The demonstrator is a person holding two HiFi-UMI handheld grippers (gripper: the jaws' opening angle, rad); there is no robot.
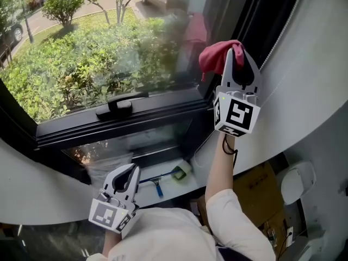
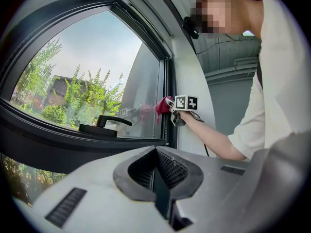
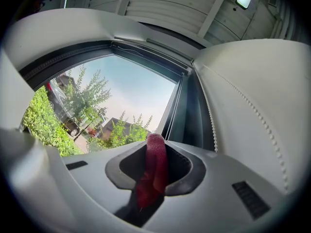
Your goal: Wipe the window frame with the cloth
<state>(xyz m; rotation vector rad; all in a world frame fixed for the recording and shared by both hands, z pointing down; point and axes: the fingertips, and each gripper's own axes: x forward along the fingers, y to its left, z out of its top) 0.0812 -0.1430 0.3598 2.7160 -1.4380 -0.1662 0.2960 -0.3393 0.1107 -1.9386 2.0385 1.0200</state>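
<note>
At the left, your left gripper (image 1: 126, 177) hangs low by your body, below the sill and well apart from the work. Its fingers (image 2: 154, 171) are together with nothing between them. That looks like a resting pose, out of the other arm's way.

Just right of it, on the lower surface (image 1: 169, 192), lies a small blue-handled tool (image 1: 157, 184) with a green sponge (image 1: 182, 172) beside it. Both are untouched and play no part here.

Above, the window handle (image 1: 120, 103) lies flat along the dark window frame (image 1: 136, 123). The sash looks closed, which gives you a firm rail to push against.

Further right, your right gripper (image 1: 239, 64) is raised with the arm stretched up. It reaches the spot where the bottom rail meets the upright post. Its fingers (image 3: 177, 166) are clamped on the red cloth (image 1: 216, 57). A bunched fold sticks out past the tips, so fabric meets the frame first, not plastic. In the left gripper view the cloth appears to touch the upright by the glass. I cannot be sure how hard it presses.

I judge the wiping to be under way at this corner. The long bottom rail to the left looks like the larger share left to do.

At the far right, a bead cord (image 1: 283, 34) hangs close to your raised gripper and could snag on it.
</note>
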